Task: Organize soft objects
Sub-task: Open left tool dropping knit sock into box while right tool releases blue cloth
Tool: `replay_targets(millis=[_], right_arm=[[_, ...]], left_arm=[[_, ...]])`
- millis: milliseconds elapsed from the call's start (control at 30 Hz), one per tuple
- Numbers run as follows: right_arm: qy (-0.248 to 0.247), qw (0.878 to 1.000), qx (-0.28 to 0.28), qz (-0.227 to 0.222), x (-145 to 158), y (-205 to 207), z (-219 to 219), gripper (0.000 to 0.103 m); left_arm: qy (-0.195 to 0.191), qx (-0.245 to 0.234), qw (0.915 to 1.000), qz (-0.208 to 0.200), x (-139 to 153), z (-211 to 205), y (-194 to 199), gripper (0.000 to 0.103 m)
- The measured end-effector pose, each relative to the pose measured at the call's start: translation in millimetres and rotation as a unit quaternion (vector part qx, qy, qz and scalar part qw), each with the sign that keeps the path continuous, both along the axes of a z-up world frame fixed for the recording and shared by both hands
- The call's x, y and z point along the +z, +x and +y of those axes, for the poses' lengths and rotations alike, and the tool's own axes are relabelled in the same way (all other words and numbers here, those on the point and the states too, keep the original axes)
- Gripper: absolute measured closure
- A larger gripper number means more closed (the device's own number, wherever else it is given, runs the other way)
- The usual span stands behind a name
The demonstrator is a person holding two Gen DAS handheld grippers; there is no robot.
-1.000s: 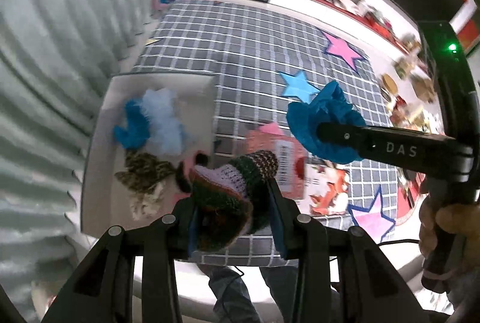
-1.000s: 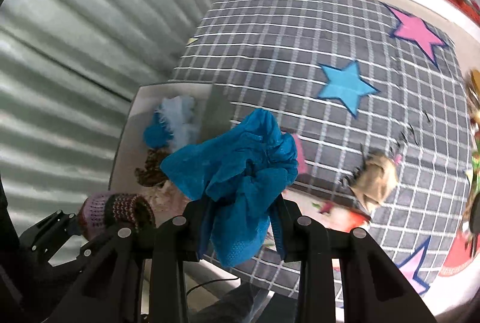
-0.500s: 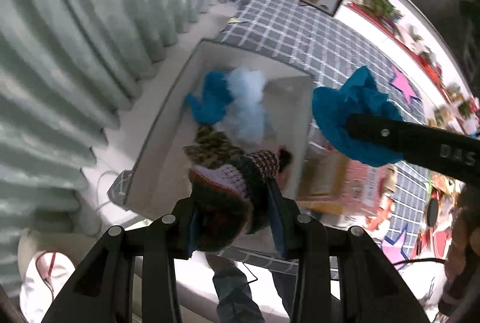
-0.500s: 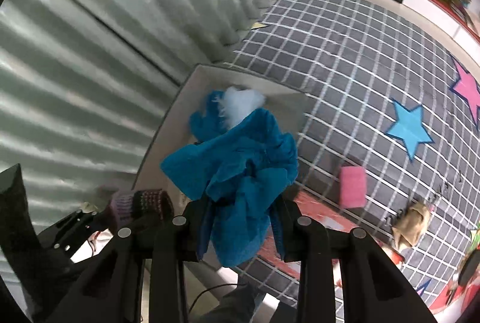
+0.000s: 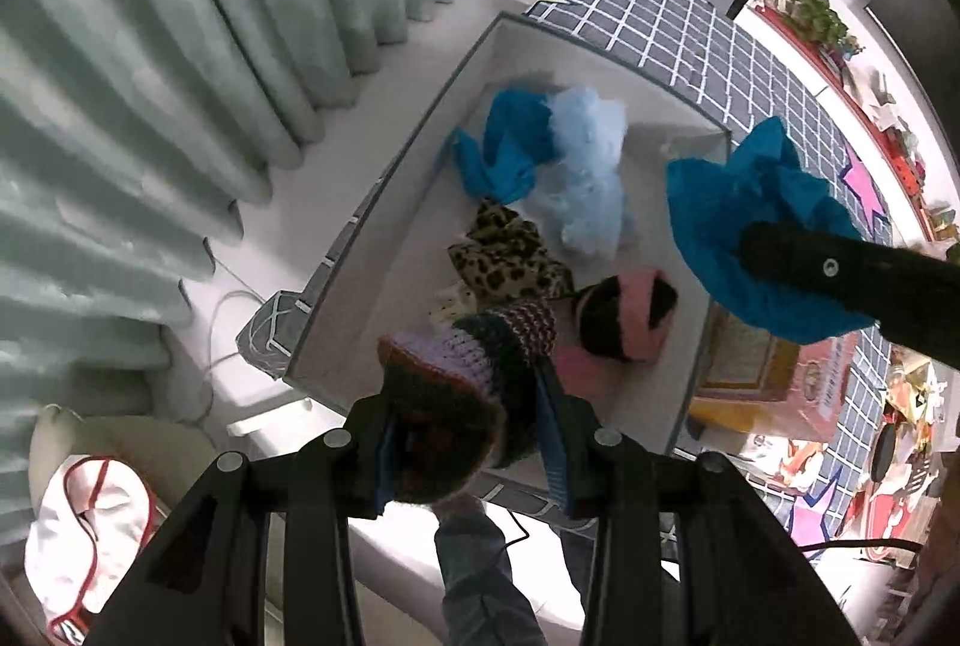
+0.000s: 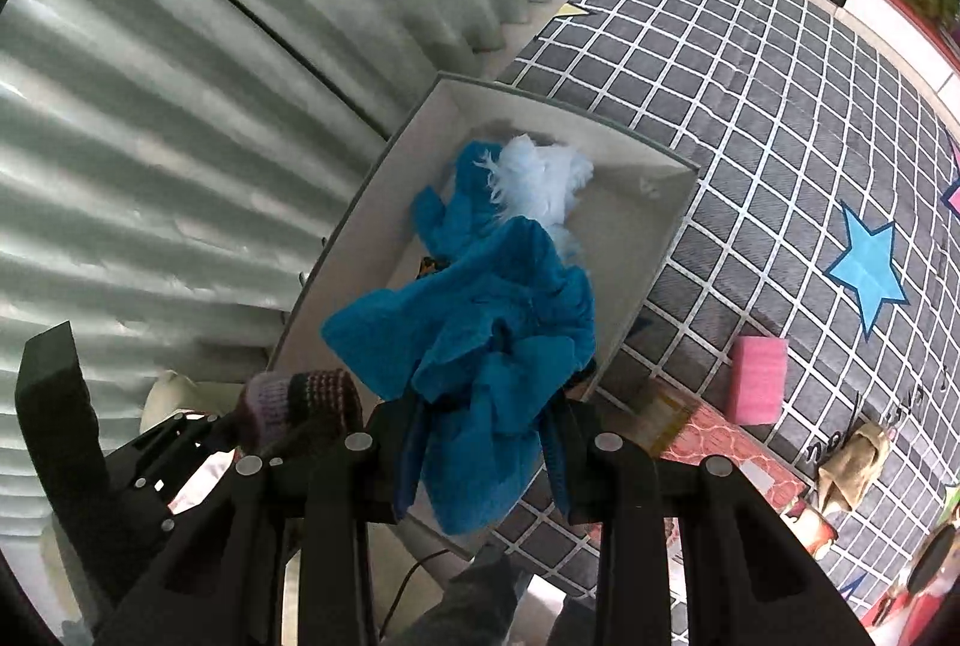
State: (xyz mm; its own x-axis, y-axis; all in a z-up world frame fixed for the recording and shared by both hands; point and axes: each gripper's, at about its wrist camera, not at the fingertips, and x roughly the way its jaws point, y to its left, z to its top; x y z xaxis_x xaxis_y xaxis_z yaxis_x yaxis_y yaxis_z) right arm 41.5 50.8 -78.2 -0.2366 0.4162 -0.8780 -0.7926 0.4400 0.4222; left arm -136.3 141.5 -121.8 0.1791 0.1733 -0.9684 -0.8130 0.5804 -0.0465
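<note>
Both tongs have swung away from the checked mat toward the curtain side and now hang over the white box (image 5: pixel 384 202). The left tongs (image 5: pixel 474 442), clamped on the striped knit hat (image 5: pixel 474 364), have dropped closer to the box and rolled, so the box sits diagonally and fills the view. The right tongs (image 6: pixel 486 448), with the blue cloth (image 6: pixel 480 340), have crossed from above the mat to above the box's near end, likewise rolled.
</note>
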Motion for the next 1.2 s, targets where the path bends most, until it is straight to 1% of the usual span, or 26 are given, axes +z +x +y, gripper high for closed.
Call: replay_targets(millis=[267, 1200], right_arm=[[-0.010, 1.000, 0.012, 0.003, -8, -3, 9, 0.068], [-0.027, 0.999, 0.022, 0.019, -25, -9, 22, 0.068]], left_arm=[[-0.008, 0.005, 0.9999, 0.010, -11, 5, -1, 0.061], [-0.016, 0.000, 0.9995, 0.028, -22, 10, 5, 0.061]])
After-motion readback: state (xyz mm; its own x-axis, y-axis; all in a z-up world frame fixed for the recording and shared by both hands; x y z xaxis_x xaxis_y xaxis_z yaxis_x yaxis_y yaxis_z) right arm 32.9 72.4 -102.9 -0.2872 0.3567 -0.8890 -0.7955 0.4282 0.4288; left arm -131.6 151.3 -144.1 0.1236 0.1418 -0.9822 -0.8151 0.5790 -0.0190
